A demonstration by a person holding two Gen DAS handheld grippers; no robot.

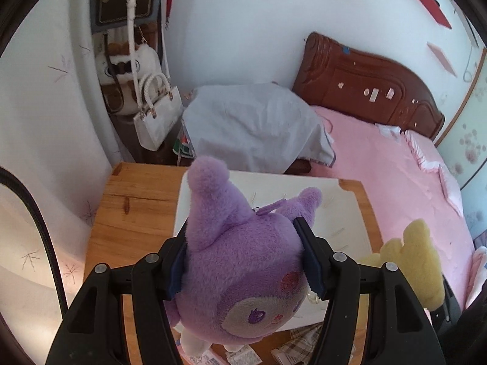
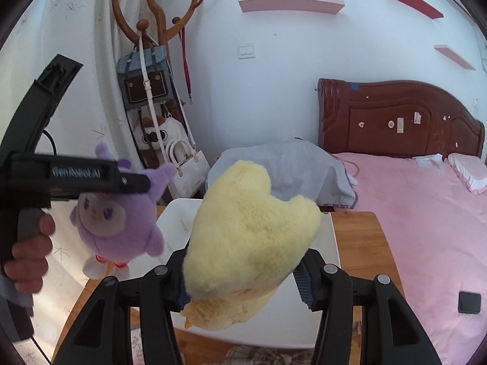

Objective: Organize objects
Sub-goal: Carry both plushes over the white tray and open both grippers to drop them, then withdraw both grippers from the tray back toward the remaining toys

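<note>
Basically both toys are airborne over the white rectangular tray [image 2: 330, 243] that sits on the light wooden table [image 1: 134, 210]; that above-the-tray relation is what the coming move turns on.

Left gripper [image 1: 243, 261]: jaws narrowed onto the purple fuzzy plush doll with pointed ears [image 1: 243, 258], blue pads pressed into its sides at the head. In the left wrist view the doll's long axis runs along the fingers, ears pointing away from the camera, face and white feet toward it. In the right wrist view the same doll [image 2: 117, 219] hangs upright, feet down, left of the tray's near-left corner, more over table edge than tray.

Right gripper [image 2: 243, 276]: jaws closed on the pale yellow fluffy plush toy with lobed top [image 2: 246, 237], gripped at its lower part, lobes pointing up and away. It hangs directly over the tray's middle. Seen from the left wrist, the yellow toy [image 1: 411, 261] is to the right of the purple doll, apart from it.

Judgement: right hand is nearer a drop spot; it needs mostly a straight lowering, the left needs a shift right first.

Container: the tray looks empty in its visible part, only faint marks on the surface; the area under the toys is hidden. Plaid cloth and printed paper lie at the table's near edge [image 1: 304, 340], outside the tray. Pink bed [image 2: 411, 213] lies right of the table.
</note>
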